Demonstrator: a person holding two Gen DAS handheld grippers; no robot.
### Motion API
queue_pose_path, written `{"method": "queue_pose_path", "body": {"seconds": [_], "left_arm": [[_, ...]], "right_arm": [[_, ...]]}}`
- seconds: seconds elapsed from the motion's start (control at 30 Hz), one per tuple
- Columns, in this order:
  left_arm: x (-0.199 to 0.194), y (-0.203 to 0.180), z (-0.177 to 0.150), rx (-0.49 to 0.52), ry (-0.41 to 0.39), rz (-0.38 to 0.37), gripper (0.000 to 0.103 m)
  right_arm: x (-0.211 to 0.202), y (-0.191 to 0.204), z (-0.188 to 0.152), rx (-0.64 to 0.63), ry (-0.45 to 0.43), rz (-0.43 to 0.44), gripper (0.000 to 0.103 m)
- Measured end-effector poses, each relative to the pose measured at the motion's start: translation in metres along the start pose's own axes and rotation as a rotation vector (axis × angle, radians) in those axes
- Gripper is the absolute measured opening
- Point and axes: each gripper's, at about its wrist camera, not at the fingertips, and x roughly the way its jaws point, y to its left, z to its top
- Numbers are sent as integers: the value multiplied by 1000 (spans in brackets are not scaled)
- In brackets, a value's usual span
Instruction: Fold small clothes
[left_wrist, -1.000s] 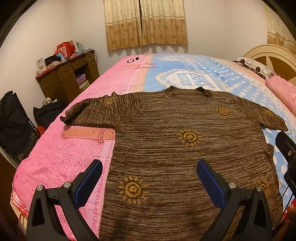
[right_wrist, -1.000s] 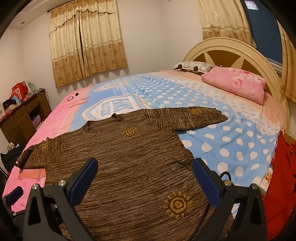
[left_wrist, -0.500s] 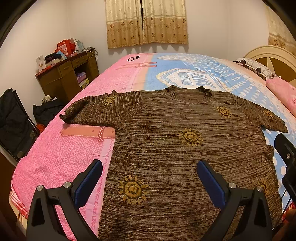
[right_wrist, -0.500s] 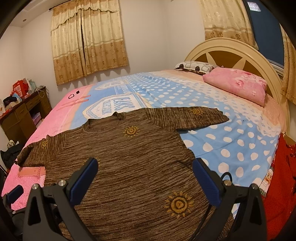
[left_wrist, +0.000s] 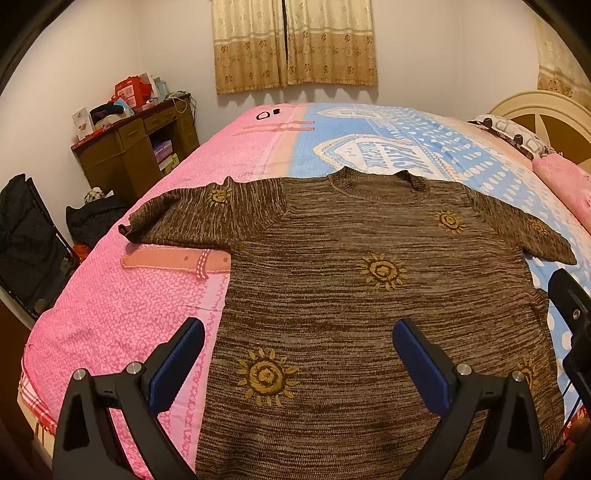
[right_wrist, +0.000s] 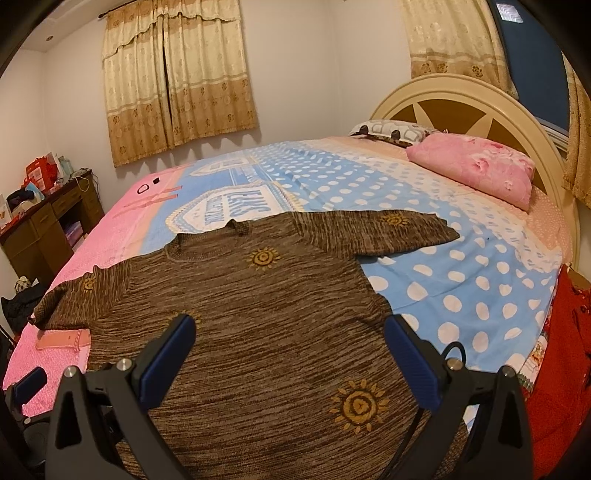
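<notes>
A brown knitted short-sleeved top (left_wrist: 351, 288) (right_wrist: 258, 314) with yellow sun motifs lies flat and spread out on the bed, collar towards the far side, both sleeves out to the sides. My left gripper (left_wrist: 299, 354) hovers open above its lower left part, nothing between the blue pads. Over the lower right part my right gripper (right_wrist: 290, 354) is open too and holds nothing. In the left wrist view, part of the right gripper shows at the right edge (left_wrist: 572, 317).
The bed (right_wrist: 461, 266) has a pink and blue dotted cover, a pink pillow (right_wrist: 476, 166) and a cream headboard (right_wrist: 461, 99) on the right. A brown desk (left_wrist: 133, 155) with clutter and black bags (left_wrist: 29, 236) stand left of the bed. Red cloth (right_wrist: 561, 369) hangs at the right edge.
Both grippers have risen or tilted back very slightly; the top has not moved and both stay open.
</notes>
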Motion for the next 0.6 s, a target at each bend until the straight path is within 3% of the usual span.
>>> {"method": "queue_pose_path", "body": {"seconds": [0.6], "left_arm": [[29, 15, 5, -32, 23, 3, 102]], "right_arm": [[15, 8, -5, -30, 33, 8, 103]]}}
